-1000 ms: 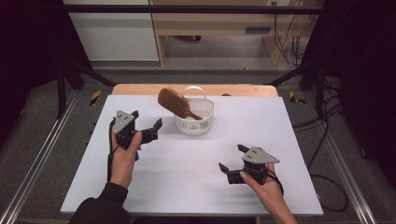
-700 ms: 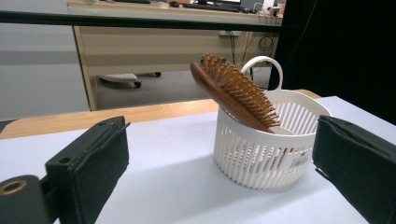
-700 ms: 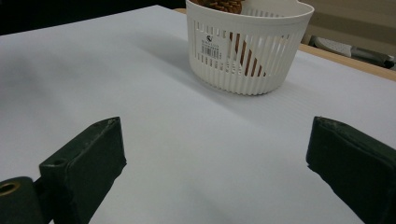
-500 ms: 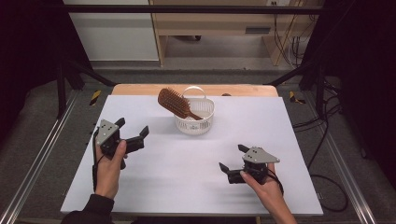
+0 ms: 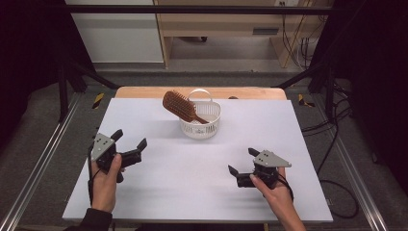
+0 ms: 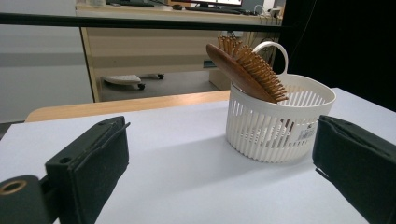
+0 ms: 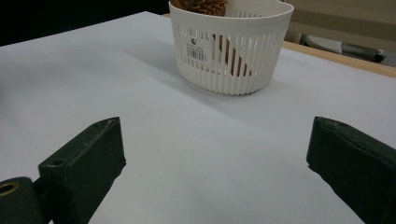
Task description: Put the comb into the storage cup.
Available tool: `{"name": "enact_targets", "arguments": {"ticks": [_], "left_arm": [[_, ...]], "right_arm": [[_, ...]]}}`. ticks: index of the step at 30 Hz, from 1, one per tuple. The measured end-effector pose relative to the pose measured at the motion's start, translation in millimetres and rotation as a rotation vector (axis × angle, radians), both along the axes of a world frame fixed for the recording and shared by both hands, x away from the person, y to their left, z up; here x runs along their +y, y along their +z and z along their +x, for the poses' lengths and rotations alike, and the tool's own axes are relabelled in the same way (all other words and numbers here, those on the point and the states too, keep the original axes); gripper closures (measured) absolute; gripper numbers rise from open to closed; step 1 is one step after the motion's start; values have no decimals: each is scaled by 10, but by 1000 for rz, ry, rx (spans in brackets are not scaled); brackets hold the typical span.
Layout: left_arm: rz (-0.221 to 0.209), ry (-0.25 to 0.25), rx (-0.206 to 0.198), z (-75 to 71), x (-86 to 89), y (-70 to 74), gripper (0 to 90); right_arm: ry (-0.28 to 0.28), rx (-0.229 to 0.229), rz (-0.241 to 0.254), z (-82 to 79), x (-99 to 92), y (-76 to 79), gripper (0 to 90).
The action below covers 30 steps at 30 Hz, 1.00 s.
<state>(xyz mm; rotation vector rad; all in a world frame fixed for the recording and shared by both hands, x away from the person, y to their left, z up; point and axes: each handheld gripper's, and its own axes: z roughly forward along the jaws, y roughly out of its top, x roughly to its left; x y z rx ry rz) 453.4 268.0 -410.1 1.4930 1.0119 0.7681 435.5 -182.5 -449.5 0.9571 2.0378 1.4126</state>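
Hairbrush rests in basket, both tools spread wide

Hairbrush, wooden, stands tilted in the white slatted basket at the far middle of the white bench, its bristled head leaning out over the rim. Left tool sits near the bench's left edge, jaws apart and holding nothing. Right tool sits at the near right, jaws likewise apart, empty, well away from the basket.
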Motion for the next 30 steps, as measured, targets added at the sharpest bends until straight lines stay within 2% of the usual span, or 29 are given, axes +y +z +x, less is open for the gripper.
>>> {"name": "enact_targets", "arguments": {"ticks": [5,9,19,24,30], "left_arm": [[-23,-2,-22,-67,72,-14,38],[-9,-6,-23,-147,121,-69,38],[-22,27,-48,-358,296,-91,37],[-11,28,-46,-409,357,-122,36],[-19,12,-40,-494,404,-142,33]], "right_arm": [[-13,-1,3,2,-27,1,45],[-20,-2,3,21,-23,1,45],[-24,-8,11,9,-45,12,44],[-33,-13,23,15,-84,25,44],[-41,-28,42,-4,-164,53,46]]}}
